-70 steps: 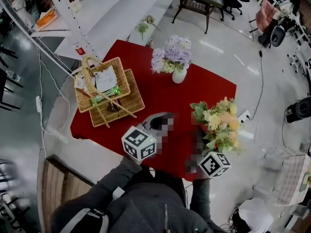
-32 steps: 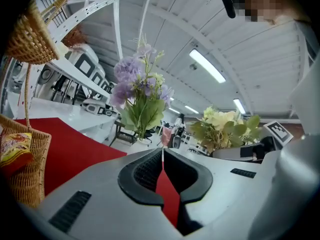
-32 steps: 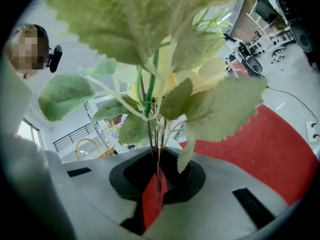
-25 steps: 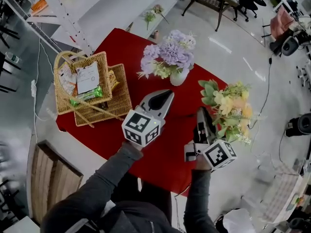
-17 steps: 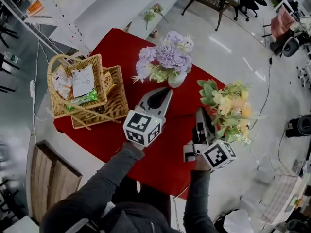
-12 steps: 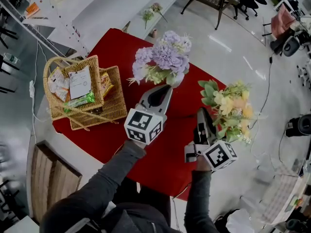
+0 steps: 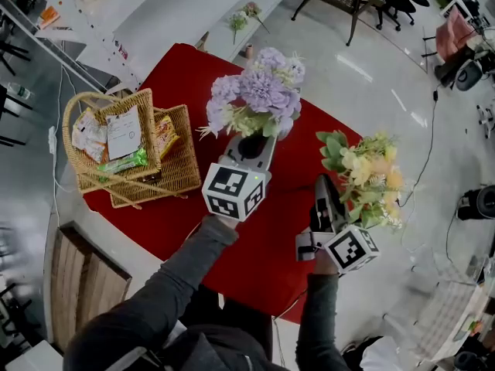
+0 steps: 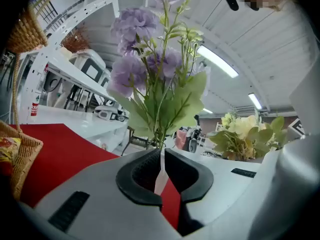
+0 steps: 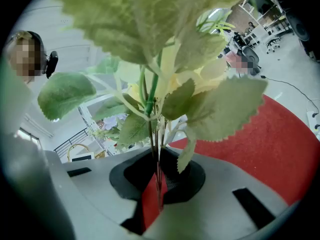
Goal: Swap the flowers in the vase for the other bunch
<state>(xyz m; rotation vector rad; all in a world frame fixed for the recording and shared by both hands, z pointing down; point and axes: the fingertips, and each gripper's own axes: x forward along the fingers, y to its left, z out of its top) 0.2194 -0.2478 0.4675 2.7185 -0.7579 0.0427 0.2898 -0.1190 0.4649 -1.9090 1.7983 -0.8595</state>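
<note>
**Now at the vase: left gripper arrives, swap not yet started**

Change noted: a few seconds back the left gripper [image 7: 259, 141] hung over the near edge of the red table [image 7: 178, 68], well apart from the purple flowers [image 7: 259, 91]. Its nose now sits right at the base of that bunch. In the left gripper view the jaws are closed to a thin slit. The stems rise just beyond the tips, not between the pads. The vase [image 8: 160, 176] shows only as a white sliver through that slit; in the head view the gripper covers it.

The right gripper [image 7: 323, 182] is clamped on the stems of the yellow bunch [image 7: 363, 176], as it was before, and holds it above the right side of the table, well clear of the vase.

Meaning, as I judge it: the approach to the old bunch is done, but nothing is taken out yet. The left jaws have to open before they can close round the purple stems.

Orientation: the purple flowers stand in the vase in mid-table, right of the baskets [image 7: 116, 153], with their long axis upright, stems down and heads up. The yellow bunch is also roughly upright, its stems crossing the right jaws and its heads above.
</note>
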